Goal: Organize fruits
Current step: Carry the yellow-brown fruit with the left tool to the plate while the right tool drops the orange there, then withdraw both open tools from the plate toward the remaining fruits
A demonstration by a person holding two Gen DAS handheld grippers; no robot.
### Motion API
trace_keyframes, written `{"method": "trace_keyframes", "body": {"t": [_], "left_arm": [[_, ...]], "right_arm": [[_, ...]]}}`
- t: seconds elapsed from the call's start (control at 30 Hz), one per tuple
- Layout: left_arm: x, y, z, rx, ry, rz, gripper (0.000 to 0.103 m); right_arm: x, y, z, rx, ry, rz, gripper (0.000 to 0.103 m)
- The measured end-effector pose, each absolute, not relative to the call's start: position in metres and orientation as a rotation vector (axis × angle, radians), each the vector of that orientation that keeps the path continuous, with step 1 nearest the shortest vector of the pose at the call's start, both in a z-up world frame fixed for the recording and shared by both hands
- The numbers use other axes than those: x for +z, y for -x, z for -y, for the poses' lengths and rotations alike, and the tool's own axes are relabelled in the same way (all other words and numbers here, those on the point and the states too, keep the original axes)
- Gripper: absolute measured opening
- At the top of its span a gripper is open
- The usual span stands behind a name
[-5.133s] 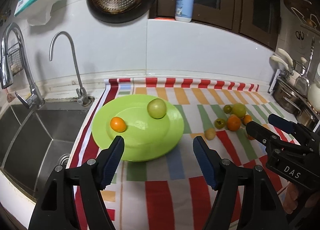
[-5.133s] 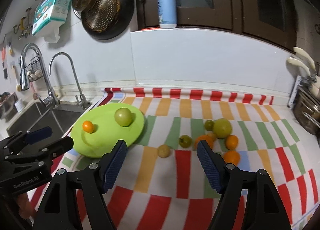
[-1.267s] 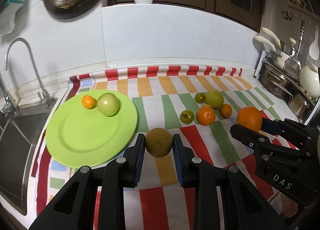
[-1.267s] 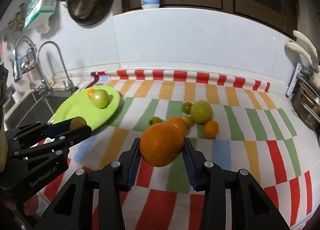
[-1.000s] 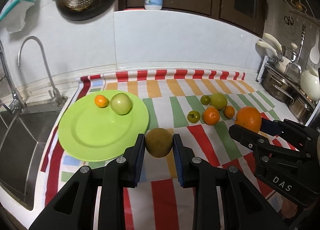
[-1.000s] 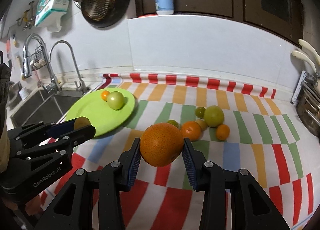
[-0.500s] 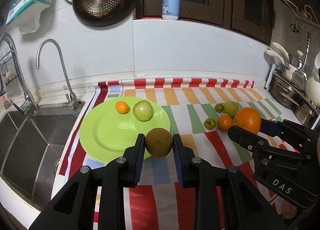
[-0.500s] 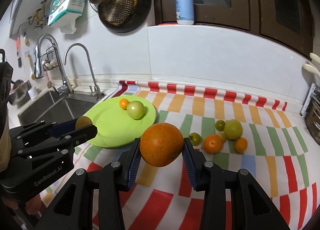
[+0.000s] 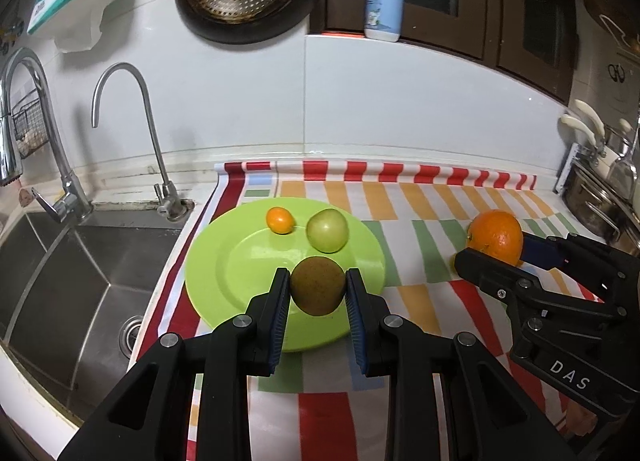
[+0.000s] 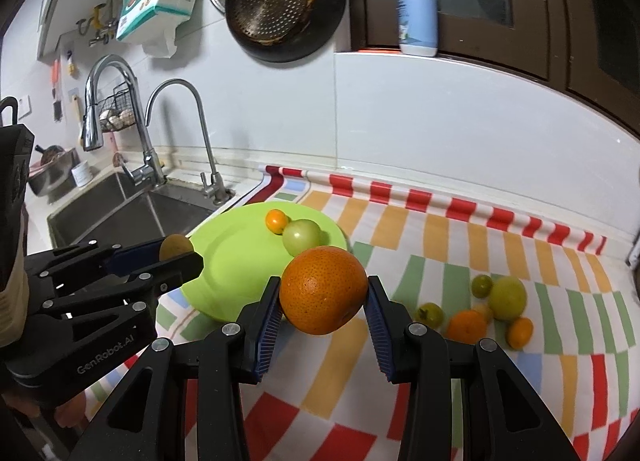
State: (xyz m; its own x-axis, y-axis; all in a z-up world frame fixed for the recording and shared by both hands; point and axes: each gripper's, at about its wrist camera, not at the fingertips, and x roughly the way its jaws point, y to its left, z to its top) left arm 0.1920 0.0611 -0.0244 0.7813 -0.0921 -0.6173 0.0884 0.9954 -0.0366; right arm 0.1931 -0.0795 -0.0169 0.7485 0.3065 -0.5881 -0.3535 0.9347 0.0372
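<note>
Left gripper (image 9: 318, 291) clamps a brown fruit (image 9: 317, 285) above the green plate (image 9: 224, 261). Right gripper (image 10: 323, 301) clamps a large orange (image 10: 323, 289)

Plate (image 9: 224, 261): lime green. On it, at 12 o'clock: small orange citrus (image 9: 280, 219); pale green round fruit (image 9: 327, 231) at 1 o'clock. Held fruits: brown-olive, speckled (image 9: 317, 285); large deep orange (image 10: 323, 289). Cloth (image 9: 416, 197): white with red, orange, green, pale blue blocks; red-white border. Gripper pads (image 9: 280, 317): blue, on black frames.
</note>
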Motion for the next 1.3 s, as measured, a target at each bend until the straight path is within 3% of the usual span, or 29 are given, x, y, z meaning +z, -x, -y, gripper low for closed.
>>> {"method": "trace_keyframes", "body": {"t": [1.03,1.07,1.17,1.23,1.3], "left_arm": [[-0.083,-0.254,-0.103,-0.036,0.017,-0.807,0.028],[-0.084,-0.255,-0.102,-0.036,0.017,-0.812,0.029],[-0.087,-0.258,-0.104,-0.028,0.024,-0.812,0.050],[-0.085,-0.257,-0.106,-0.012,0.022,-0.801,0.050],[-0.084,-0.256,-0.107,-0.005,0.020,-0.795,0.050]], "right_arm": [[-0.072,-0.271,0.024,0.486,0.137,-0.774,0.042],[-0.074,-0.274,0.023,0.488,0.138,-0.781,0.042],[-0.077,-0.279,0.021,0.500,0.129,-0.785,0.043],[-0.075,-0.280,0.021,0.486,0.123,-0.781,0.059],[-0.072,-0.278,0.025,0.464,0.112,-0.758,0.060]]}}
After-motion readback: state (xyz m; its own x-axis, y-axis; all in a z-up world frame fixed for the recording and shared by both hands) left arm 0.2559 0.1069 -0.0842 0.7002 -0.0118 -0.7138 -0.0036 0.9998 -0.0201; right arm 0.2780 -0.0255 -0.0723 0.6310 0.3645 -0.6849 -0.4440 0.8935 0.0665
